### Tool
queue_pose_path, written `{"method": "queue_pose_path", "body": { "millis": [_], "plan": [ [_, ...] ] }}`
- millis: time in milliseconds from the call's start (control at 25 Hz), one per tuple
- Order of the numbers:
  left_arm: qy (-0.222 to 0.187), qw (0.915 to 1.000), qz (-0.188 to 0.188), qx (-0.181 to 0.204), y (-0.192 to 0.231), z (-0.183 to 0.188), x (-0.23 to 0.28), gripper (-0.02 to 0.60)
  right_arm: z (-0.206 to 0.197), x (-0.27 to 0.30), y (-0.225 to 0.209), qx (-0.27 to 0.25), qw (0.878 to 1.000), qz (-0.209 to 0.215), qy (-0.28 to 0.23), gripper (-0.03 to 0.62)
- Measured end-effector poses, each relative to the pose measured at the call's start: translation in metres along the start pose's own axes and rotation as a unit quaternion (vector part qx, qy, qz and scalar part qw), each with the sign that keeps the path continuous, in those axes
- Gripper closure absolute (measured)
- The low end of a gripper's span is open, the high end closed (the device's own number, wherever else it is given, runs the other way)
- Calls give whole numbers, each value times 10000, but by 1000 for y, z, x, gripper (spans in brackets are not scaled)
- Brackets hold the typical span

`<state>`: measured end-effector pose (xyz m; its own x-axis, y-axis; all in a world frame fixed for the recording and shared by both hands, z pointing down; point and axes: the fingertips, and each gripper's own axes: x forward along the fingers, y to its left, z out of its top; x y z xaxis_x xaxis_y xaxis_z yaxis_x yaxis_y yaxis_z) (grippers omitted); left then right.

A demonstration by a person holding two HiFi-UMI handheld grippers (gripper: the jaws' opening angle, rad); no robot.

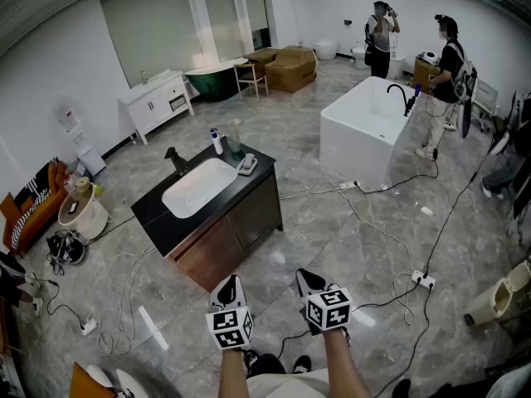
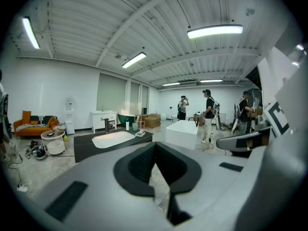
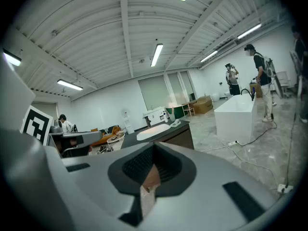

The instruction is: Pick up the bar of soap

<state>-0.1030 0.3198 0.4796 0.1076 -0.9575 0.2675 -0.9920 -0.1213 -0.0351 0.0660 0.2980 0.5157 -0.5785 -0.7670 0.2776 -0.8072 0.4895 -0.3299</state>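
Observation:
The bar of soap [image 1: 246,164] lies in a small dish on the right end of a dark vanity top [image 1: 158,210], beside the white basin [image 1: 199,186]. It also shows far off as a small pale soap [image 2: 140,134] in the left gripper view, and as the soap [image 3: 176,123] in the right gripper view. My left gripper [image 1: 231,283] and right gripper [image 1: 306,278] hang side by side over the floor, well short of the vanity. Both are shut with nothing held. The left gripper [image 2: 155,153] and the right gripper [image 3: 154,154] have their pads meeting.
A black faucet [image 1: 176,160] and a blue-capped bottle [image 1: 216,142] stand behind the basin. A white bathtub [image 1: 369,131] sits to the right, with two people [image 1: 441,81] beyond it. Cables and a power strip [image 1: 423,280] lie on the marble floor.

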Motion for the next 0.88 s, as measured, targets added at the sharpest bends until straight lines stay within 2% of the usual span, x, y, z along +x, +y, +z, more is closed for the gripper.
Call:
{"method": "queue_pose_path", "body": {
  "millis": [160,360,440,560,760,880],
  "plan": [
    [58,9999,21,-115,0,-8,2,575,-3,0,1,-81,9999,76,44,589],
    [163,9999,-4,1,-3,-9,8,575,3,-1,-10,-64,10000,-24,-68,589],
    [195,9998,-30,3,-4,-10,12,575,3,-1,-10,-5,9998,151,-132,589],
    [124,9997,-76,-182,-2,-11,23,575,-5,6,-9,-90,9990,427,40,589],
    [156,9997,-121,125,4,3,62,575,5,34,-35,34,9992,272,279,589],
    [24,9998,-196,103,11,21,84,575,16,53,-45,174,9991,264,293,589]
  ]
}}
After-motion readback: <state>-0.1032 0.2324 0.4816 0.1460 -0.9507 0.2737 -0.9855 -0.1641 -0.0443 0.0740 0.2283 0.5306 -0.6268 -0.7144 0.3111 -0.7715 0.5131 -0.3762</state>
